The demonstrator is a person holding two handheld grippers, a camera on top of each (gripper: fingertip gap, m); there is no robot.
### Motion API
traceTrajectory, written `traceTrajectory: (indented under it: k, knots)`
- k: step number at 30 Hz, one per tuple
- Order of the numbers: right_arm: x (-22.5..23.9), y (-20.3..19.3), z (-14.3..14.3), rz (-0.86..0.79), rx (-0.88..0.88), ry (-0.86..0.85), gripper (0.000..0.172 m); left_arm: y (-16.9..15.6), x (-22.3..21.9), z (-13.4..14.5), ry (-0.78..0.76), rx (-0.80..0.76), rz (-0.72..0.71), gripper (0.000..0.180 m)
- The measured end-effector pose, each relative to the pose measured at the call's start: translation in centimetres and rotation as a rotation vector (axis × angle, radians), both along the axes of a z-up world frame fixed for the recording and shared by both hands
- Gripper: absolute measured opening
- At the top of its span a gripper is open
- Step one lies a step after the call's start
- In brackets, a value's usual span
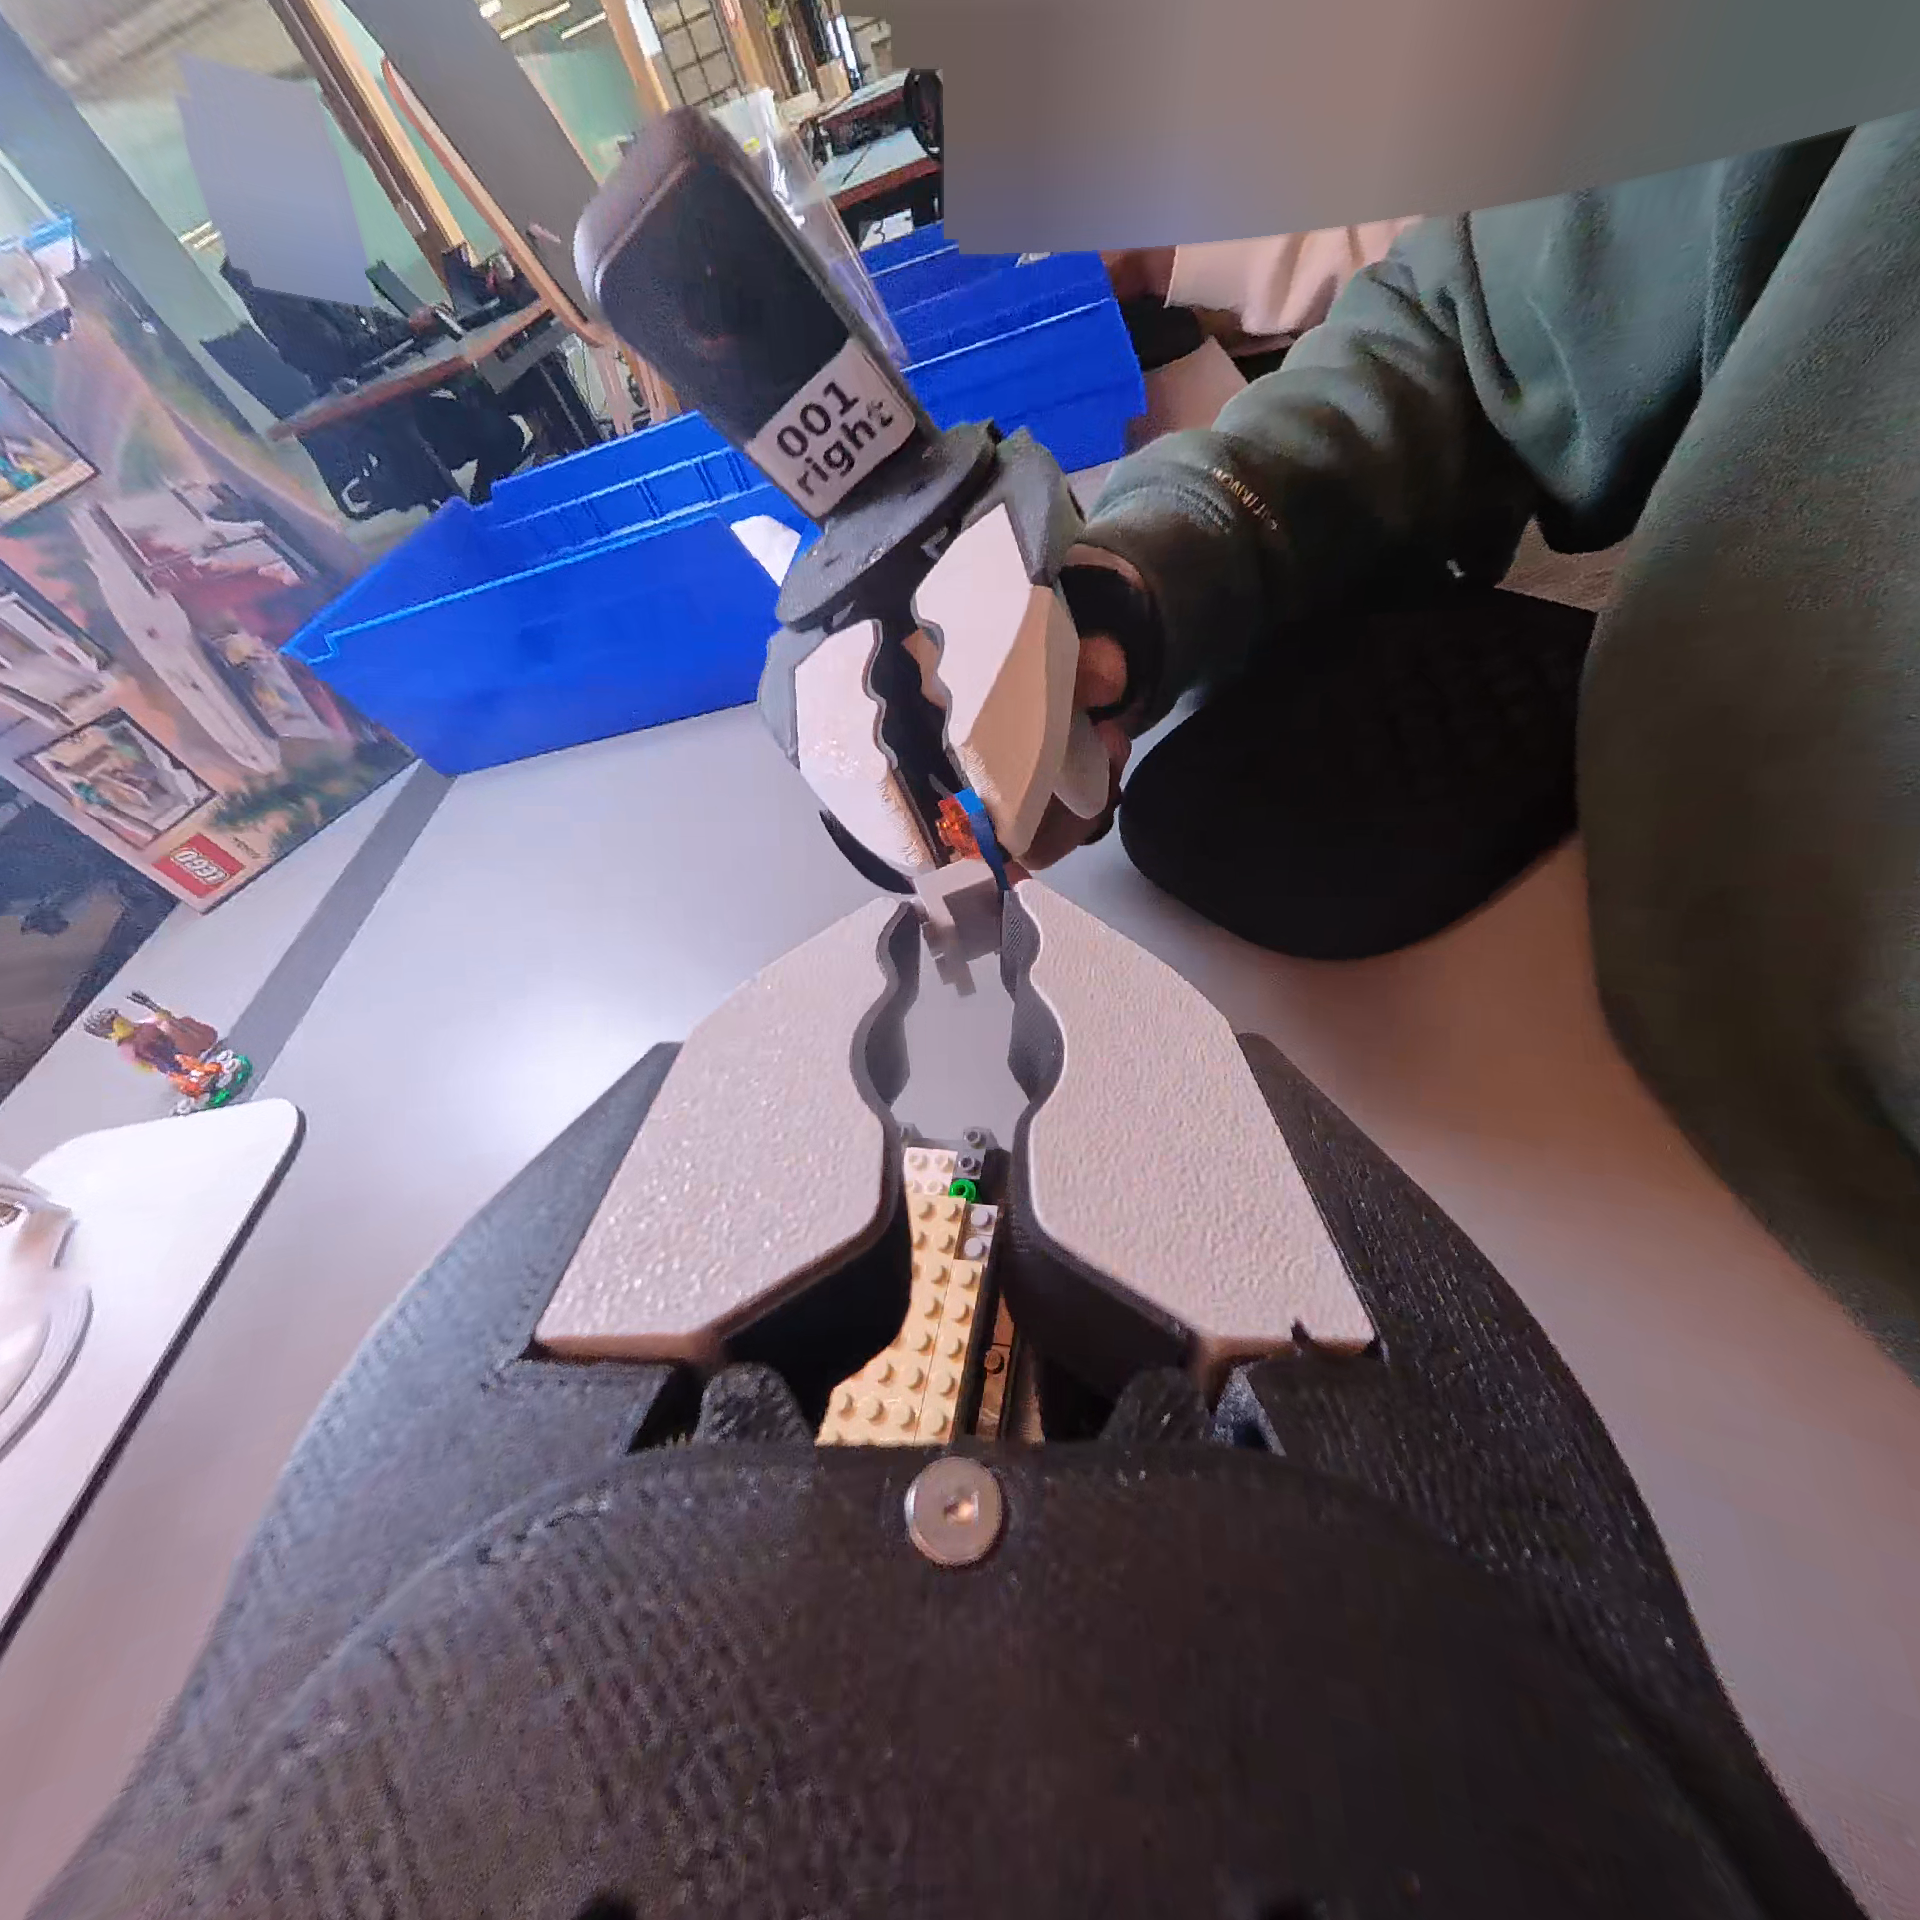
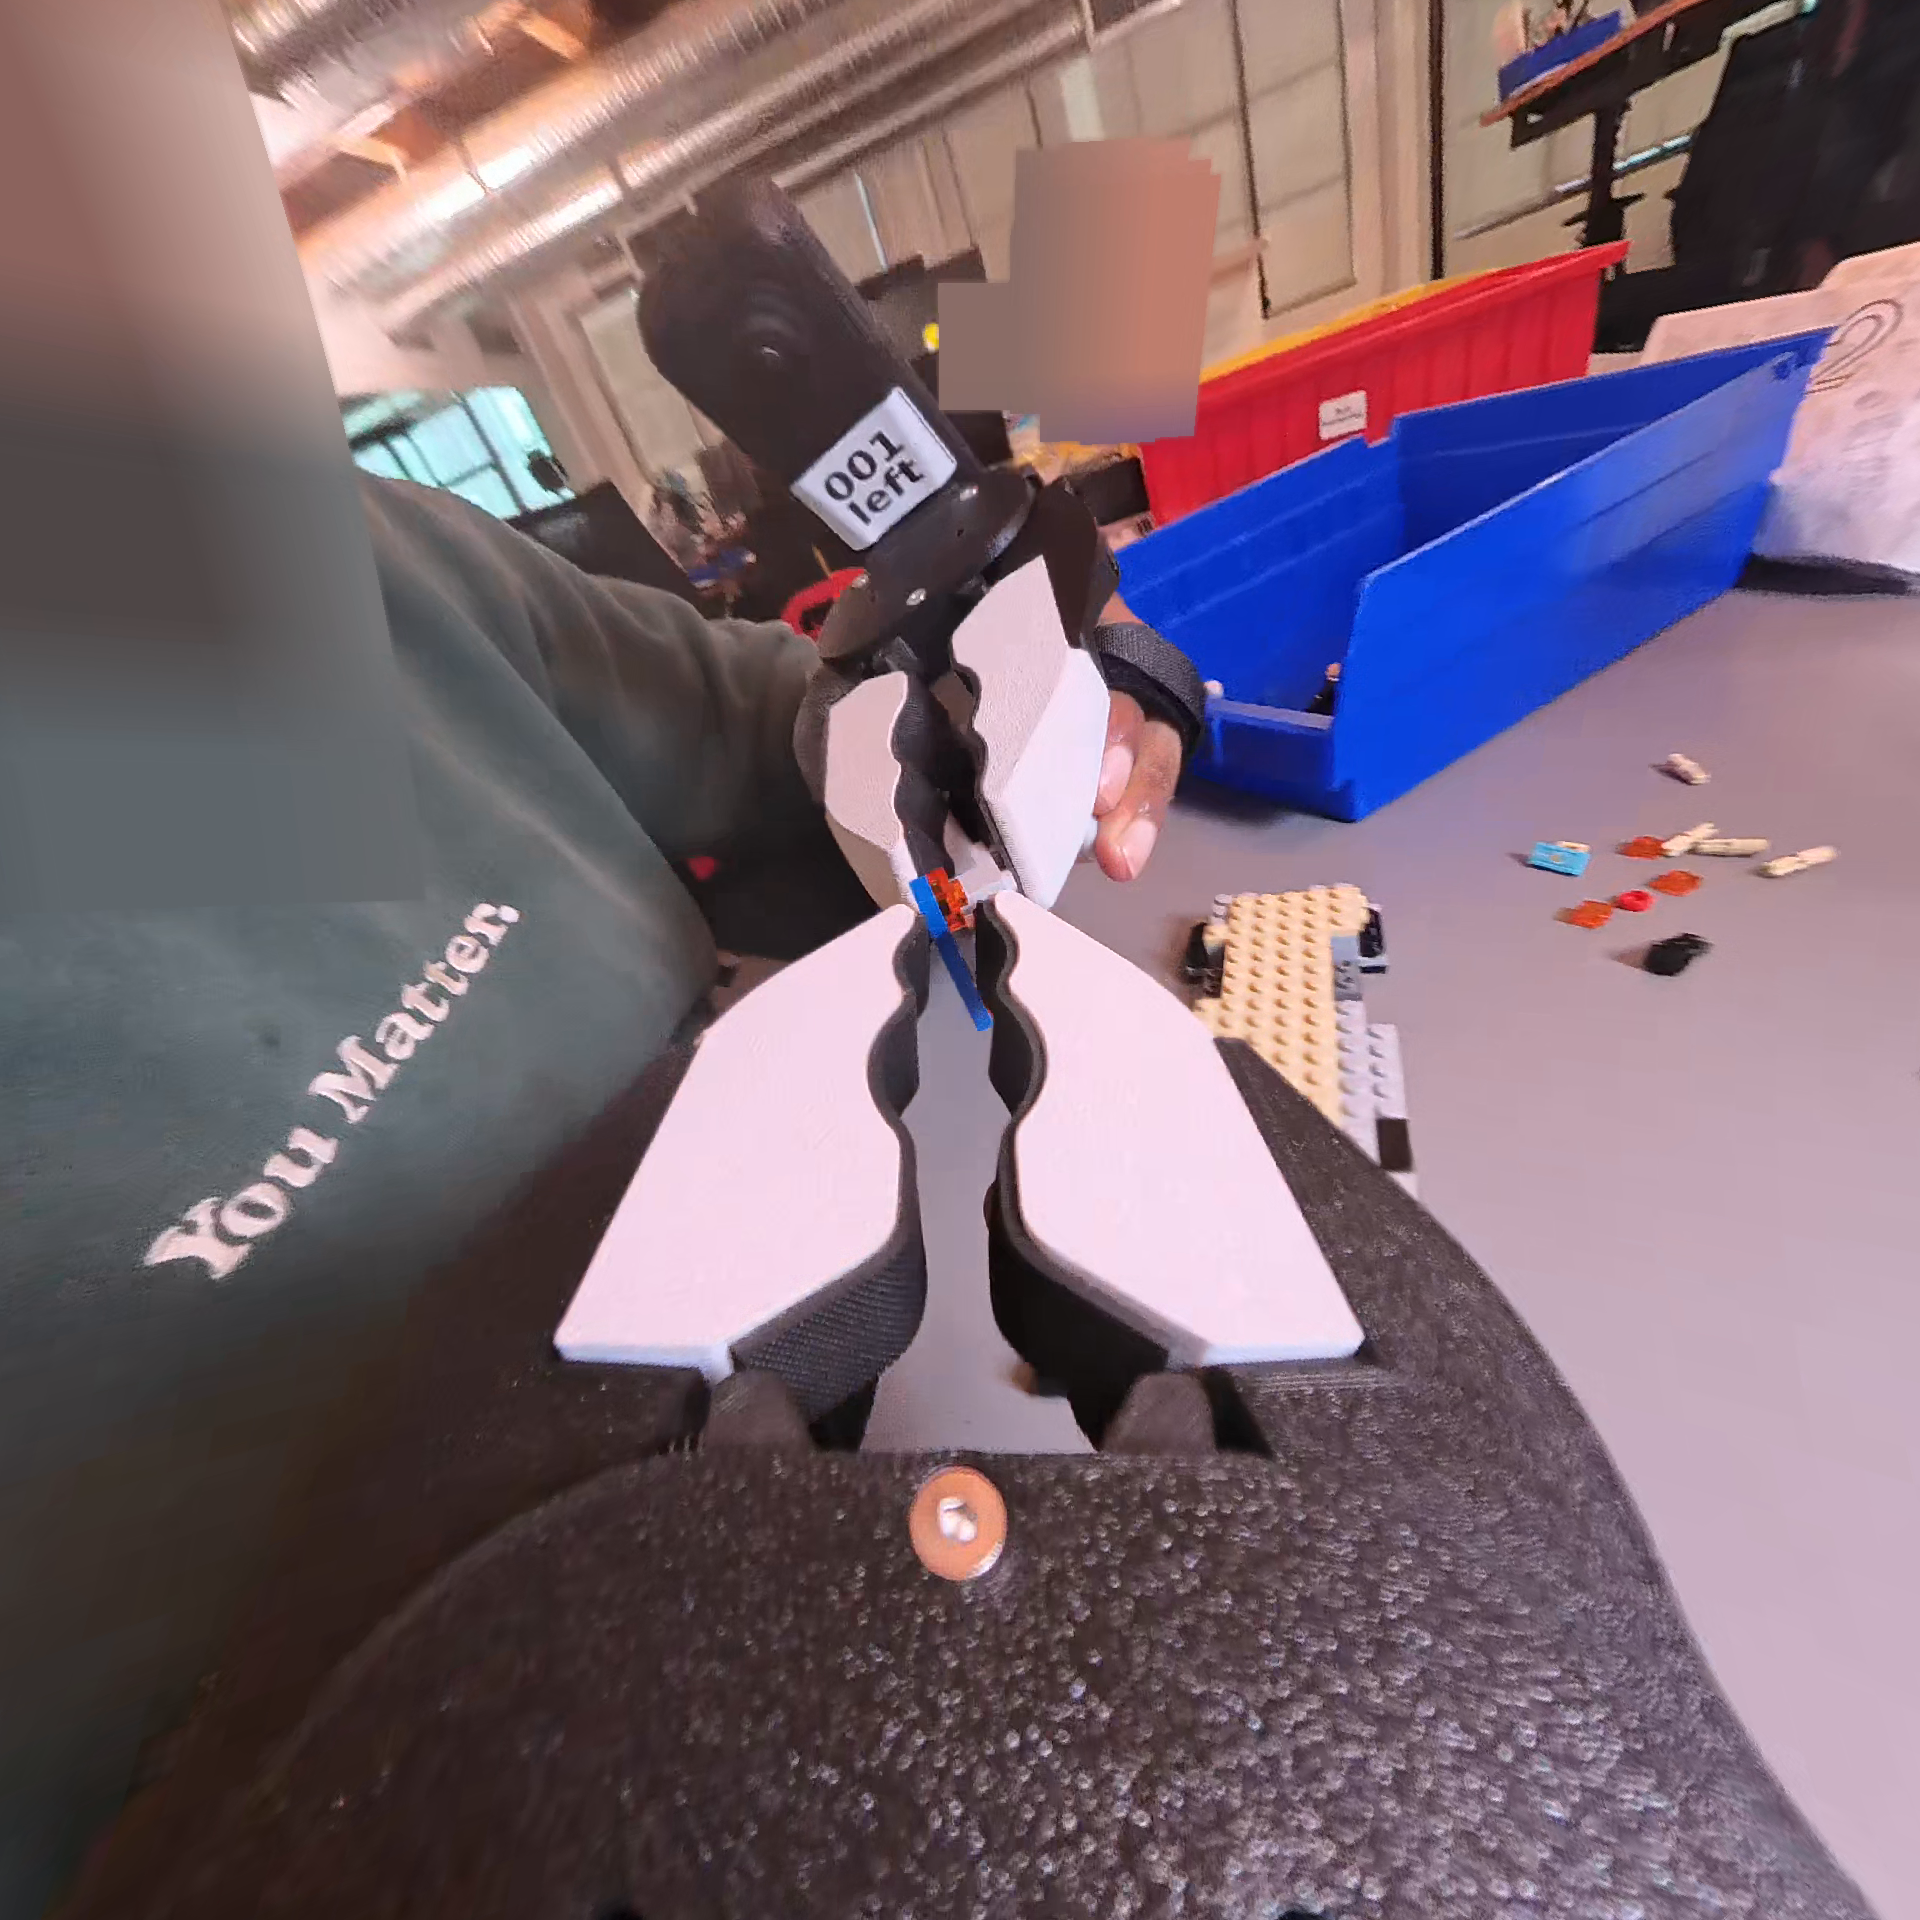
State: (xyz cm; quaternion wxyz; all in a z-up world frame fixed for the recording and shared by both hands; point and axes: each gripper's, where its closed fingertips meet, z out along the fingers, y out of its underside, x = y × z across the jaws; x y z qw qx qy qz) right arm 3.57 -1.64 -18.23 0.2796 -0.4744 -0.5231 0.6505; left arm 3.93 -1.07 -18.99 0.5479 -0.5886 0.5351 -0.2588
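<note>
Grippers meet tip to tip: left gripper (image 1: pixel 961 920) pinches a grey brick (image 1: pixel 961 909), right gripper (image 2: pixel 948 930) clamps a thin blue plate (image 2: pixel 954 971) with an orange stud piece (image 2: pixel 948 891); blue bin (image 2: pixel 1507 582) looks mostly empty.

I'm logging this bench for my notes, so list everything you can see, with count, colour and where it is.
Grey brick: one, gripped at left gripper's tips.
Blue plate: one, with orange piece on it, in right gripper's tips, meeting the grey brick.
Tan baseplate: one, on grey table, right.
Loose small pieces: several, orange, white, blue, red, black, far right.
Blue bins: two or more, behind.
Red bin: one, behind blue.
Picture box: one, left.
Toy figure: one, left.
Left gripper: shut on brick.
Right gripper: shut on plate.
</note>
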Motion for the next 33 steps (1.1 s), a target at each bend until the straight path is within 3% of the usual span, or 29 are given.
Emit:
traceTrajectory:
  k: [6,9,12,19,23,28,33]
  knots:
    - [0.6,-0.7,0.8,0.06,0.038,0.072,0.008,-0.7,0.5,0.9,-0.028,-0.007,-0.033,0.015]
    - [0.6,-0.8,0.1,-0.005,0.285,0.054,0.008,-0.7,0.5,0.2,0.0,-0.029,-0.029,0.015]
    - [0.4,-0.9,-0.6,-0.093,0.542,0.028,0.009,-0.7,0.3,-0.4,0.076,0.05,-0.023,0.015]
    - [0.7,-0.9,-1.9,-0.101,0.72,-0.048,0.01,-0.5,0.5,-1.7,0.252,0.266,0.022,0.015]
    - [0.9,-1.0,-1.6,-0.061,0.608,-0.032,0.01,-0.5,0.7,-1.2,0.342,0.497,0.053,0.015]
    - [1.0,-1.2,-1.3,-0.017,0.484,-0.003,0.01,-0.9,0.7,-0.9,0.415,0.678,0.064,0.015]
    - [0.8,-0.8,-1.8,-0.074,0.622,-0.024,0.011,-0.3,0.4,-1.2,0.45,0.736,0.096,0.015]
